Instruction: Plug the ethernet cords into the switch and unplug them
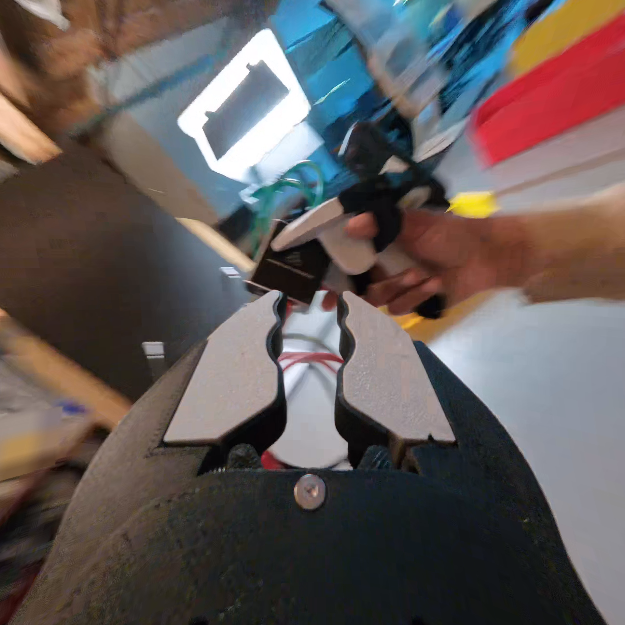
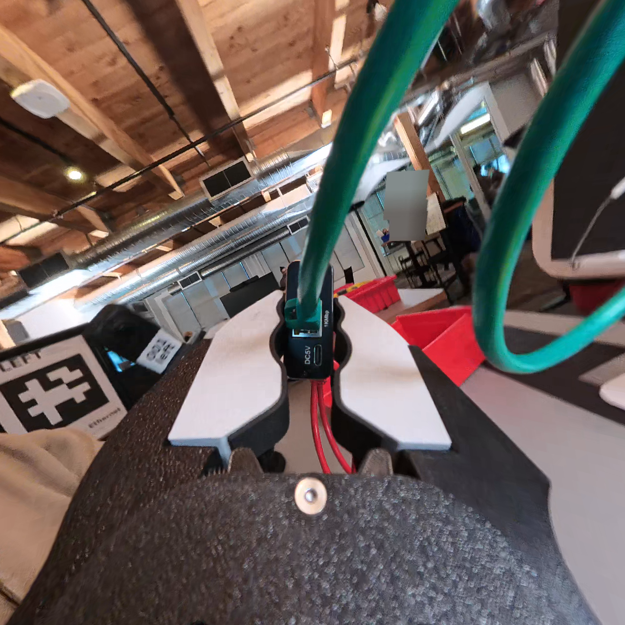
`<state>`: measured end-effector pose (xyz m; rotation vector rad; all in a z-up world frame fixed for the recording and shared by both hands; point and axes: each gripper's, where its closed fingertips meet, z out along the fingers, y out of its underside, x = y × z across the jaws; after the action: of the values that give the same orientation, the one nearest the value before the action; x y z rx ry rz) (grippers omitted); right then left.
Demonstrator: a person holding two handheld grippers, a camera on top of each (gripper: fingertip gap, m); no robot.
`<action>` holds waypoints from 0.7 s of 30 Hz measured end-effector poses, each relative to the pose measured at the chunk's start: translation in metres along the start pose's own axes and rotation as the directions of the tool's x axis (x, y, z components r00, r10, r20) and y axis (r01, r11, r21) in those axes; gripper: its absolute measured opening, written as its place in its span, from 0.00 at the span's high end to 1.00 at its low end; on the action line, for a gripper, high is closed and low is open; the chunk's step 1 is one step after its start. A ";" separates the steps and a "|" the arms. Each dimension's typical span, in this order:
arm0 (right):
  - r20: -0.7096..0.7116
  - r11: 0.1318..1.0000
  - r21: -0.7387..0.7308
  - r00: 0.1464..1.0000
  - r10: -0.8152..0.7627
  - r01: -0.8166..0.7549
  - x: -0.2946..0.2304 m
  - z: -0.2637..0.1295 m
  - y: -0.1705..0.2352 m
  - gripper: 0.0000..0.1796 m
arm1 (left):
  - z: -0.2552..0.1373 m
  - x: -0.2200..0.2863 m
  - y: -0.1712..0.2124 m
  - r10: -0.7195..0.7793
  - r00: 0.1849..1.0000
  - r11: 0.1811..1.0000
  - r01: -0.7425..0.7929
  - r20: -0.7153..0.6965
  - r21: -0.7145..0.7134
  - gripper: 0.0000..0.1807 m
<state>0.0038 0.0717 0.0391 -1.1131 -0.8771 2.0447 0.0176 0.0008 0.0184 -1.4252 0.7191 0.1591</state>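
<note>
My right gripper [image 2: 309,301] is shut on a small black switch [image 2: 306,358], held up off the table. A green ethernet cord [image 2: 324,203] is plugged into the switch's upper port by its green connector [image 2: 299,314] and loops round to the right. Red cords [image 2: 321,422] hang below the switch. The blurred left wrist view shows the switch [image 1: 287,274] in the right gripper [image 1: 321,243], held by a hand [image 1: 439,257]. My left gripper [image 1: 309,297] sits just in front of the switch, jaws a little apart, nothing clearly between them. A red cord [image 1: 304,358] shows through the gap.
Red bins [image 2: 446,338] stand on the table to the right. A white-framed screen [image 2: 592,203] is at the far right. The left gripper's body with its black-and-white marker tag [image 2: 57,382] is at the left, above a beige sleeve [image 2: 33,490].
</note>
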 end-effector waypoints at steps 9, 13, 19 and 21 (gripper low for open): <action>0.213 0.958 0.169 0.940 -0.266 0.232 -0.077 -0.001 -0.026 0.87 | 0.017 0.037 -0.021 -0.664 0.557 0.619 0.784 -0.499 0.051 0.75; 0.270 0.948 0.156 0.911 -0.311 0.277 -0.089 0.014 0.002 0.86 | 0.005 0.011 -0.027 -0.627 0.634 0.612 0.760 -0.453 0.217 0.76; 0.251 0.966 0.089 0.933 -0.258 0.243 -0.076 0.025 0.025 0.86 | -0.005 -0.013 -0.020 -0.593 0.716 0.647 0.696 -0.368 0.311 0.84; 0.232 0.974 0.030 0.947 -0.224 0.223 -0.068 0.027 0.029 0.86 | -0.004 -0.016 -0.014 -0.608 0.703 0.643 0.709 -0.370 0.289 0.84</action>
<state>0.0033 -0.0051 0.0582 -0.7403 -1.0634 2.0093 0.0106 -0.0007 0.0395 -1.2134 0.3376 -0.7336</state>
